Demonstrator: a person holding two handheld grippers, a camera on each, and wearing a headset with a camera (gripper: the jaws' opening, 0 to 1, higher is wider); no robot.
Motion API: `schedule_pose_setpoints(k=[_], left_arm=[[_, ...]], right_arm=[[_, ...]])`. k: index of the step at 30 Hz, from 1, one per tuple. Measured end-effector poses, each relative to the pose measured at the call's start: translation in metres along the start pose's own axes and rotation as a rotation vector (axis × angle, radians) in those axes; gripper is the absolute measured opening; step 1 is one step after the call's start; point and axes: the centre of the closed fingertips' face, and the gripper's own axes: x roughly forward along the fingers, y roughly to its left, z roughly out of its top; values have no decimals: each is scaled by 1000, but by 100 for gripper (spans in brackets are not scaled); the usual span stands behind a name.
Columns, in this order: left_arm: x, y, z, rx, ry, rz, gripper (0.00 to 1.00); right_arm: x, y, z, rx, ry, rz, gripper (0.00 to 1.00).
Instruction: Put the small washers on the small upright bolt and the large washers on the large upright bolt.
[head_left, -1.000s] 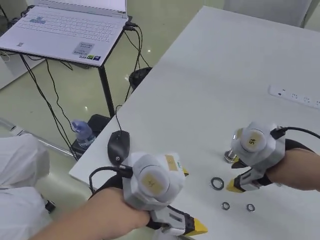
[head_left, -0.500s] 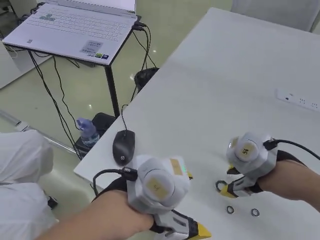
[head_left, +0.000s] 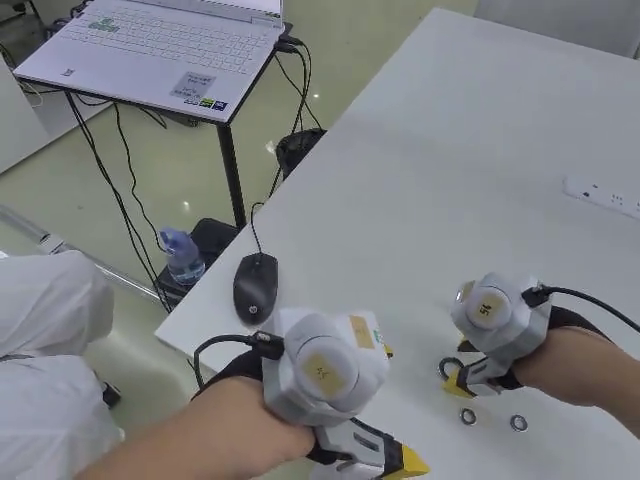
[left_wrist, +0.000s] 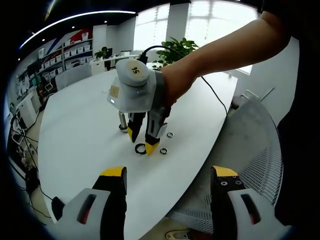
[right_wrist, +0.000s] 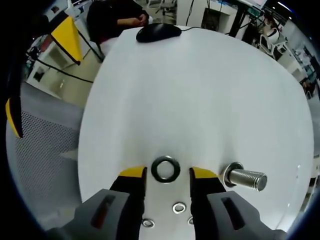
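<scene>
Right claw (right_wrist: 168, 173) has dropped, jaws narrowly open astride one large washer (right_wrist: 154, 169), one bolt (right_wrist: 245, 178) beside; left claw (left_wrist: 169, 171) wide

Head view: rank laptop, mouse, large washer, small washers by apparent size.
1. laptop
2. mouse
3. large washer
4. small washers: the two look alike, so they are not ranked against each other.

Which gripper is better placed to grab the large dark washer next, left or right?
Right. The right gripper, jaws open, straddles the large dark washer beside the large upright steel bolt; the left gripper sits back at the white table edge.
</scene>
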Motion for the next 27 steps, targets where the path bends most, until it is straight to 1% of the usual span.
schedule_pose_setpoints(k=[8,13,17,20,21,22,23,25,27], left_arm=[[-1,1,-3,-8,-2,3,67],[0,1,-5,-9,3,2,66],[0,0,-3,-6,0,0,66],[0,0,-2,-6,-2,1,66],[0,1,-3,-5,1,1,66],[0,1,-3,-6,2,1,66],[0,1,-2,-11,-1,0,66],[0,2,-1,-13,-8,2,66],[0,3,-1,-8,-2,4,66]], right_arm=[[0,-1,0,0,20,-2,35],[1,0,1,1,64,-1,35],[1,0,0,3,79,-1,35],[1,2,-1,3,84,-1,33],[1,4,-2,3,95,0,31],[1,6,-2,-21,107,0,29],[2,7,-2,-21,107,-2,28],[1,6,-2,-21,107,-1,26],[1,5,-2,-11,105,-1,25]])
